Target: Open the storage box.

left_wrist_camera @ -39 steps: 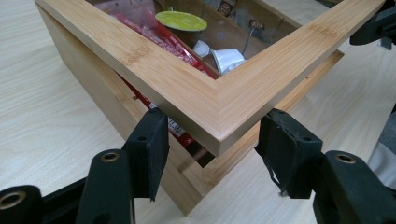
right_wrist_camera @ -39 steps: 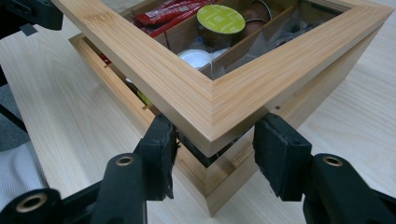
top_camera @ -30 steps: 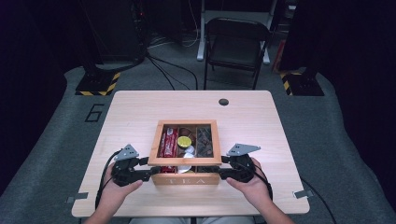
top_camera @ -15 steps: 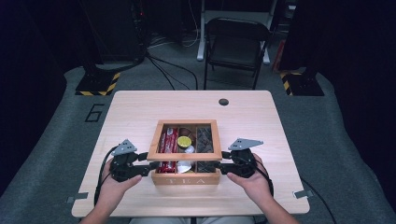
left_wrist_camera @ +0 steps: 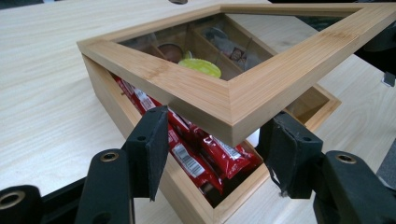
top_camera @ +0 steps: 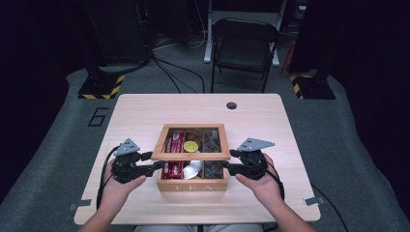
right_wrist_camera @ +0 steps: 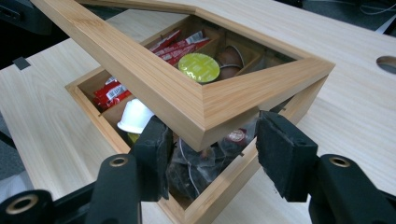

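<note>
The glass-paned bamboo lid (top_camera: 191, 141) of the pale wooden tea box (top_camera: 192, 184) is tilted up at its near edge, the box sitting mid-bench, near your side. Your left gripper (top_camera: 153, 166) has its fingers (left_wrist_camera: 150, 145) spread on either side of the lid's near left corner — the pads stand just beside the wood, and I cannot tell whether they touch it. Your right gripper (top_camera: 231, 161) brackets the near right corner the same way; its fingers (right_wrist_camera: 280, 154) have just been opening, the corner between them with gaps showing. Inside the box lie red wrapped bars (left_wrist_camera: 205, 154), a yellow-green capsule (right_wrist_camera: 199, 67), a white capsule (right_wrist_camera: 134, 115) and dark tea sachets (right_wrist_camera: 196, 170). The light wooden bench (top_camera: 145, 111) carries a round grommet hole (top_camera: 231, 105) near its far edge.
</note>
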Motion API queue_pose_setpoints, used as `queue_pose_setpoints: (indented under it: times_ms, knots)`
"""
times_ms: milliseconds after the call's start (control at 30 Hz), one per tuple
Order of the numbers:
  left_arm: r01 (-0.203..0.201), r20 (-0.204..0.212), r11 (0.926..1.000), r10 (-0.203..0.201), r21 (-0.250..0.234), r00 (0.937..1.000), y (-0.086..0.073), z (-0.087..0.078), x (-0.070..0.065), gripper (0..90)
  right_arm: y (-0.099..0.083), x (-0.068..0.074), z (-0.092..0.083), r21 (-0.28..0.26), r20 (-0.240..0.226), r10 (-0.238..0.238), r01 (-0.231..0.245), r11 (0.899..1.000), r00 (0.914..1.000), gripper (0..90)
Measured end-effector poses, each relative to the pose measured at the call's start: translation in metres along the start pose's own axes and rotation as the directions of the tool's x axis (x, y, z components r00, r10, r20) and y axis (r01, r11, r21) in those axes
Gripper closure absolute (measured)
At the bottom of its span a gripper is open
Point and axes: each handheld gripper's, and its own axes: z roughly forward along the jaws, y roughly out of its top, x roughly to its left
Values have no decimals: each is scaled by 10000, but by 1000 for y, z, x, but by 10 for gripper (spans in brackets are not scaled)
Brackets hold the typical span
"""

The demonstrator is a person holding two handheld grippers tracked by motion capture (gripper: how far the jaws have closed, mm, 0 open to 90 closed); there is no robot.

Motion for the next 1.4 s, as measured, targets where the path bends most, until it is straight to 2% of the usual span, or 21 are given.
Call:
queue_pose_setpoints:
  times_ms: [67, 233, 367, 533, 967, 1267, 1400]
  knots:
    - [-1, 7, 10000, 1, -34, 10000, 3, -1, 0, 432, 3, -1, -1, -79, -28, -40, 40, 10000, 10000, 461]
    - [-349, -206, 9991, 344, -241, 9992, 11, -5, 0, 433, 10, -3, -4, -321, -1, -100, 100, 9994, 10000, 460]
    - [-513, -175, 9981, 508, -333, 9986, 16, -6, 0, 437, 15, -3, -6, -455, 83, -186, 190, 9988, 9998, 459]
    - [-487, -141, 9980, 481, -396, 9987, 20, -7, 2, 444, 20, -2, -7, -573, 238, -293, 306, 9979, 9993, 459]
    - [-909, -404, 9948, 891, -465, 9952, 36, -9, 3, 458, 31, -6, -8, -872, 332, -164, 192, 9960, 9993, 468]
    - [-914, -442, 9931, 883, -738, 9951, 49, -9, 8, 461, 44, -10, -9, -1027, 469, -374, 421, 9938, 9982, 473]
    - [-958, -550, 9921, 915, -812, 9943, 55, -10, 8, 462, 50, -10, -8, -1104, 763, -538, 620, 9919, 9956, 476]
